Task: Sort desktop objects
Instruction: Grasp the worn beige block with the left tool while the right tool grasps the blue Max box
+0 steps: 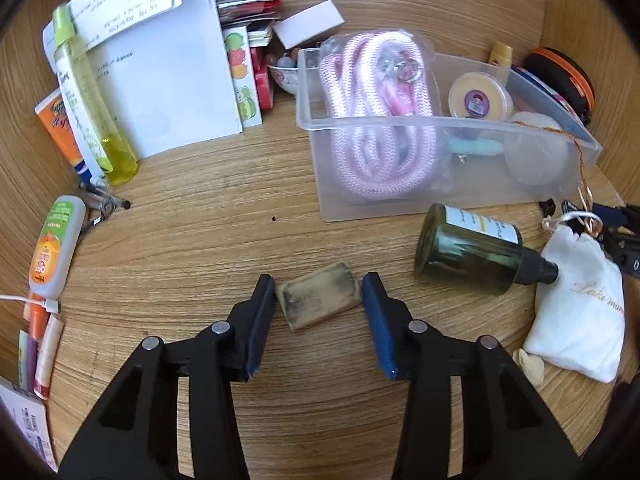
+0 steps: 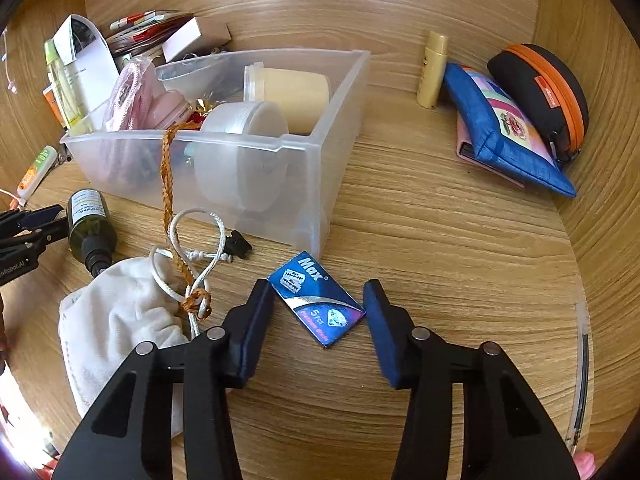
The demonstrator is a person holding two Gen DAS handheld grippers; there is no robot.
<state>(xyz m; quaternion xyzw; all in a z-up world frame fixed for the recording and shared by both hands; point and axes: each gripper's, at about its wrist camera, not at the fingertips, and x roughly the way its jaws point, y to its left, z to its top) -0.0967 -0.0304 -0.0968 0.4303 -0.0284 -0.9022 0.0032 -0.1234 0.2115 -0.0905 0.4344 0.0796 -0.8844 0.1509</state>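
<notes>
A grimy beige eraser lies on the wooden desk between the blue pads of my left gripper. Both pads touch its short ends. In the right wrist view a small blue razor-blade box lies at an angle between the pads of my right gripper, and its corners touch both pads. Just beyond both stands a clear plastic bin holding a pink rope, round tubs and other small items.
A dark green bottle lies on its side beside a white drawstring pouch. White papers, a yellow spray bottle and tubes crowd the left. A blue pouch and an orange-trimmed case lean on the right wall.
</notes>
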